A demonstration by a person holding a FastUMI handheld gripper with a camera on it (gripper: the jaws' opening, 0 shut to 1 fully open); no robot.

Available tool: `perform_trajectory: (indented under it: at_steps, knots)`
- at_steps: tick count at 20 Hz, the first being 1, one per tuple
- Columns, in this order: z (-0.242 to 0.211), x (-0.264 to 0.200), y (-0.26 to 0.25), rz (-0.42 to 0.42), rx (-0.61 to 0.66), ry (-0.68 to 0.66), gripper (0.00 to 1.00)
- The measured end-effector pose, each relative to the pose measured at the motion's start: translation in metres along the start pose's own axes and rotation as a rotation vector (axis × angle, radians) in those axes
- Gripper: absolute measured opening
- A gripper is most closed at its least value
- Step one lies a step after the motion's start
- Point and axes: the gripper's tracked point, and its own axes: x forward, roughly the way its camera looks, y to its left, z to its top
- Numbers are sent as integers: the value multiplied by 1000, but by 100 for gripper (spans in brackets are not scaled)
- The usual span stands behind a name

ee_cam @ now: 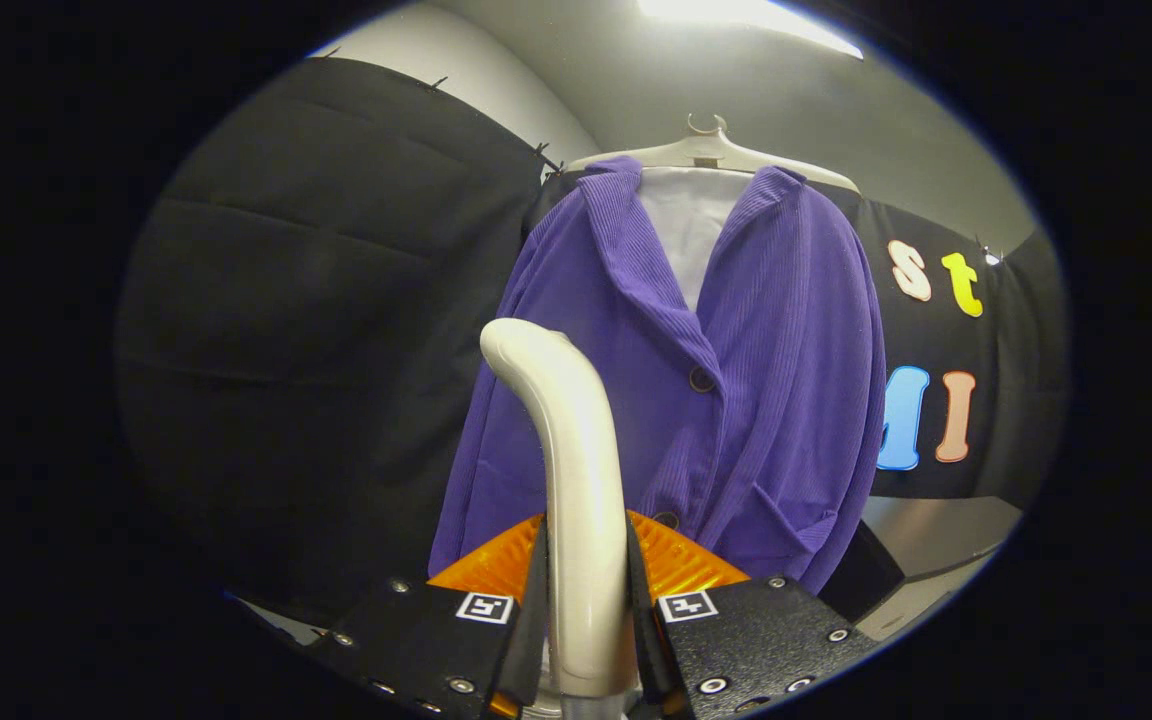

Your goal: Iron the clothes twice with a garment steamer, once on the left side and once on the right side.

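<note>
A purple ribbed jacket [736, 380] with dark buttons hangs on a pale hanger [706, 150] in front of the black cloth wall. A white panel shows inside its open collar. My gripper [586, 610] is shut on the white curved handle of the garment steamer [571, 470], which stands up between the fingers. The steamer's top bends toward the jacket's left half, close to the cloth; I cannot tell whether it touches. The steamer head itself is hidden behind the handle.
Black cloth [336, 350] covers the wall left of and behind the jacket. A grey surface [936, 550] lies low to the right of the jacket's hem. A ceiling light [746, 15] glows overhead.
</note>
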Motion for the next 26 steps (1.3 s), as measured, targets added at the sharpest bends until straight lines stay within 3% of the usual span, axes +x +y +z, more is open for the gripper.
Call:
perform_trajectory:
  at_steps: [26]
  knots:
    - [-165, -49, 20, 43, 1, 236, 38]
